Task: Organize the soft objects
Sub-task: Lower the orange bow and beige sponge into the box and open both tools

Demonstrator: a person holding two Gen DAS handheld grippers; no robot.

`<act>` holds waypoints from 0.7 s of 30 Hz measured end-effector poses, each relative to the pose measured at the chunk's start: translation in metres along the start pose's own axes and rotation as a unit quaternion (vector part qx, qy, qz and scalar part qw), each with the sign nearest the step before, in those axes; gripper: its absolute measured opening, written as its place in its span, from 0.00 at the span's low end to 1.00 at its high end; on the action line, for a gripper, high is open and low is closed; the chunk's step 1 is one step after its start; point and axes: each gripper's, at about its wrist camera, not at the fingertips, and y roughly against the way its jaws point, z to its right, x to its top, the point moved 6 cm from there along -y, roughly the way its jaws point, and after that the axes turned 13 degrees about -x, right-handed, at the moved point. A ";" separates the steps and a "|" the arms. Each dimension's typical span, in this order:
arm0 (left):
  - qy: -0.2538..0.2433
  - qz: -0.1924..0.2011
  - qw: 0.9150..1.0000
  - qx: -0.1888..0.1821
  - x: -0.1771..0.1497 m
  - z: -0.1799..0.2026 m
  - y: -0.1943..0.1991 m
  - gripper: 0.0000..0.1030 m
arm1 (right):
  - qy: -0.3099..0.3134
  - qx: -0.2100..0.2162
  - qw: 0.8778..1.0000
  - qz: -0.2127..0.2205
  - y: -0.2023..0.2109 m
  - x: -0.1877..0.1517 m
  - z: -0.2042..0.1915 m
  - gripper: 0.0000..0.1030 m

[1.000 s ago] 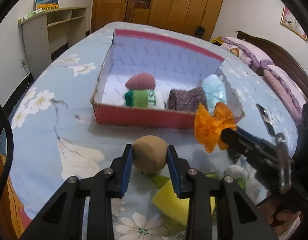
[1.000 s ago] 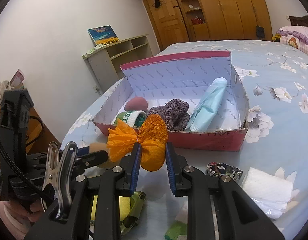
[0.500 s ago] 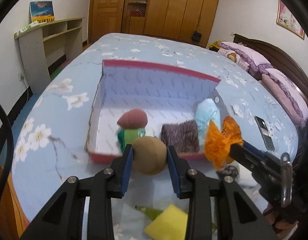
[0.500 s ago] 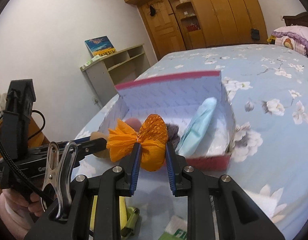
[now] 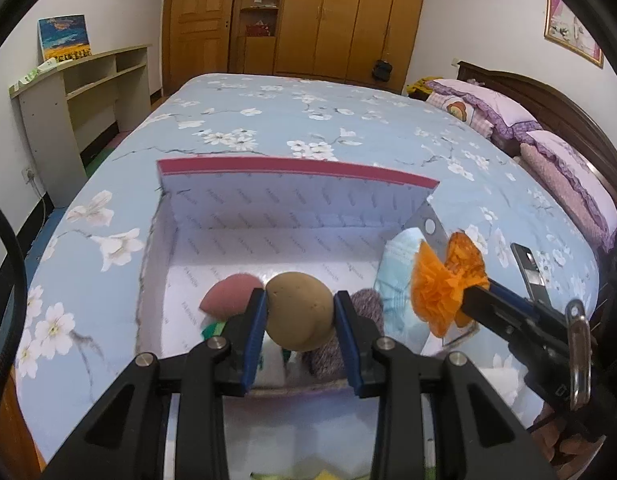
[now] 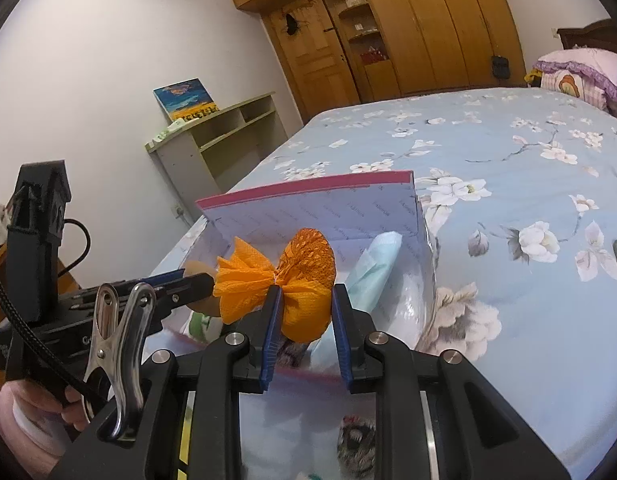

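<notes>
My left gripper [image 5: 300, 322] is shut on a tan sponge ball [image 5: 299, 310] and holds it above the front of the red-rimmed box [image 5: 292, 170]. My right gripper [image 6: 304, 316] is shut on an orange mesh pouf [image 6: 296, 286], also seen in the left wrist view [image 5: 448, 284], above the box's right side. Inside the box lie a reddish sponge egg [image 5: 228, 295], a green-and-white rolled sock [image 5: 212, 330], a purple knit piece [image 5: 366, 308] and a pale blue soft pack [image 5: 398, 276].
The box [image 6: 308, 188] sits on a blue floral bed [image 5: 308, 120]. A black phone [image 5: 528, 268] lies on the bed to the right. A patterned hair tie [image 6: 356, 440] lies in front of the box. A shelf unit [image 5: 76, 92] stands at left, pillows [image 5: 548, 152] at right.
Both grippers have risen and moved forward with their objects, from in front of the box to above its front part. The yellow sponge on the bed has dropped out of view.
</notes>
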 end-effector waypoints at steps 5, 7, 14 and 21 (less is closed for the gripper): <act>-0.007 0.001 1.000 0.002 0.012 0.003 -0.016 0.34 | -0.010 0.009 1.000 -0.007 -0.015 0.011 0.001 0.24; -0.007 0.002 1.000 0.003 0.015 0.003 -0.024 0.34 | -0.014 0.011 1.000 -0.010 -0.024 0.015 0.001 0.24; -0.004 -0.005 1.000 0.020 0.014 -0.009 -0.048 0.34 | -0.028 0.006 0.999 -0.037 -0.058 0.014 0.004 0.24; 0.006 -0.017 0.999 0.027 0.008 -0.022 -0.068 0.34 | -0.030 -0.020 0.997 -0.068 -0.085 0.005 0.012 0.24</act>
